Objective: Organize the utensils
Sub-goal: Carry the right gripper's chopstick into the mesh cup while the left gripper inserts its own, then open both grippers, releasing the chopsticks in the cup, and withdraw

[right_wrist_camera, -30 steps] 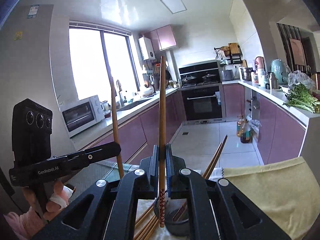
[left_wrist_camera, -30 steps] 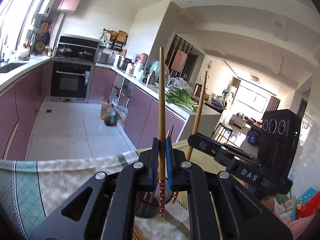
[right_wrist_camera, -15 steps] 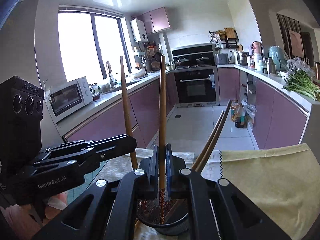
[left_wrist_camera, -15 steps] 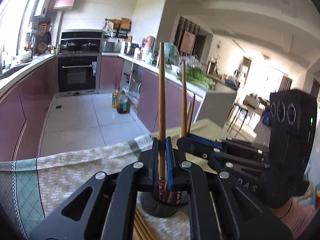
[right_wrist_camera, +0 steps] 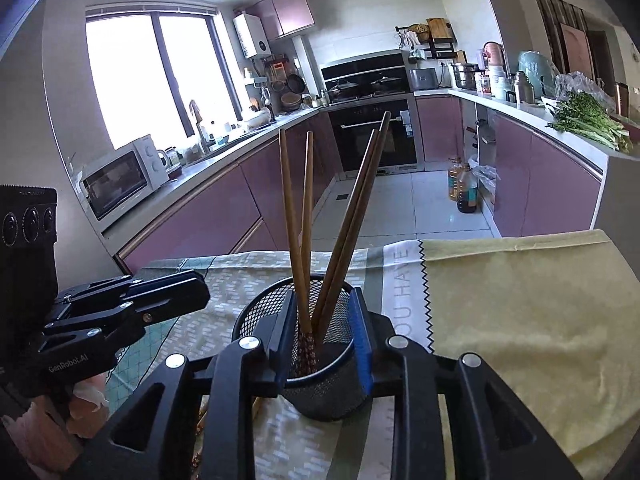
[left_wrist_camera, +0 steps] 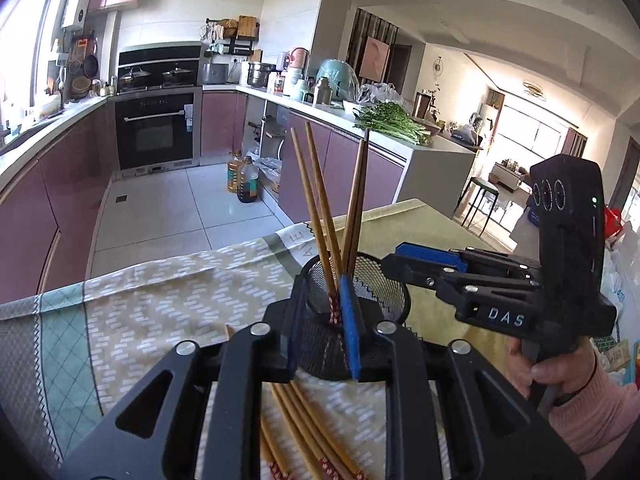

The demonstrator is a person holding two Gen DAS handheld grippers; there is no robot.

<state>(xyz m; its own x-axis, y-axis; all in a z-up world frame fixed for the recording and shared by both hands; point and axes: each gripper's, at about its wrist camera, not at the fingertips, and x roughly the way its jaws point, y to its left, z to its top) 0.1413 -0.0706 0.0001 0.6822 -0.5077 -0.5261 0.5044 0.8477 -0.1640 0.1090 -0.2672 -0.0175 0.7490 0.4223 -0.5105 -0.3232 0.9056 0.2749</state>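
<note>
Drop-off step, looks like: both grippers, left (left_wrist_camera: pixel 320 322) and right (right_wrist_camera: pixel 322 334), are opening, fingers spread and pinching nothing, four chopsticks (right_wrist_camera: pixel 304 240) standing in the cup (right_wrist_camera: pixel 320 380). Next up is probably the loose chopsticks (left_wrist_camera: pixel 296 432) on the table just in front of the cup.

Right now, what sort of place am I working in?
A home kitchen, it seems: a black built-in oven under a stovetop with lidded pots, mauve glossy cabinets, and a white toaster oven on the counter by the window.
</note>
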